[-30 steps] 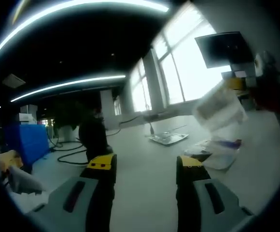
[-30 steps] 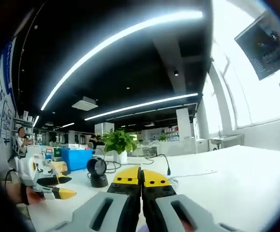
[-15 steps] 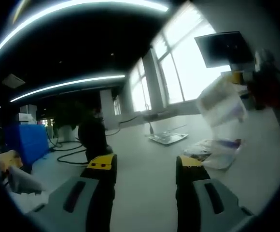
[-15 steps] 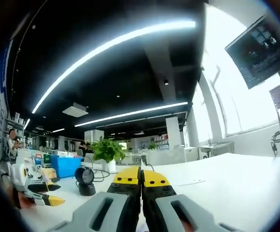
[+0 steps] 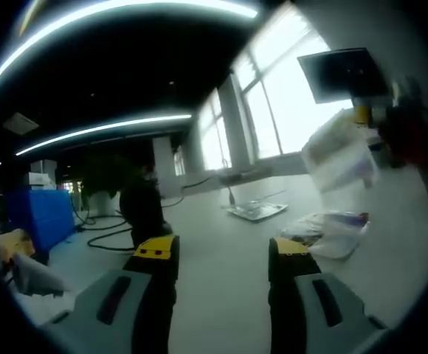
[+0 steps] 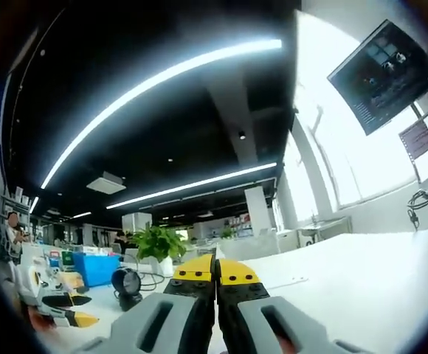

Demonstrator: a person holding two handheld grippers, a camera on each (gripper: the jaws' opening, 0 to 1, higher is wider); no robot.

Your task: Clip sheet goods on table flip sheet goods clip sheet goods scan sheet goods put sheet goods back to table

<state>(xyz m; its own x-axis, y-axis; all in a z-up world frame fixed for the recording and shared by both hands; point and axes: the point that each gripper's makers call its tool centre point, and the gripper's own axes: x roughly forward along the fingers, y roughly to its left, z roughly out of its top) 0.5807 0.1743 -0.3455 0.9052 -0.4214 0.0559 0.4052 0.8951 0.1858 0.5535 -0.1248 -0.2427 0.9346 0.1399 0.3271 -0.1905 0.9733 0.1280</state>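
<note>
In the left gripper view, the left gripper [image 5: 223, 254] stands with its yellow-tipped jaws wide apart and nothing between them, over a white table [image 5: 221, 228]; a flat pile of plastic-wrapped sheet goods [image 5: 330, 230] lies ahead of its right jaw. Above that pile, a blurred sheet-goods packet [image 5: 339, 156] hangs in the air from the right gripper [image 5: 391, 125]. In the right gripper view, the right gripper's [image 6: 215, 268] jaws are pressed together, the packet hidden from that camera, with a black barcode scanner [image 6: 126, 286] ahead to the left.
</note>
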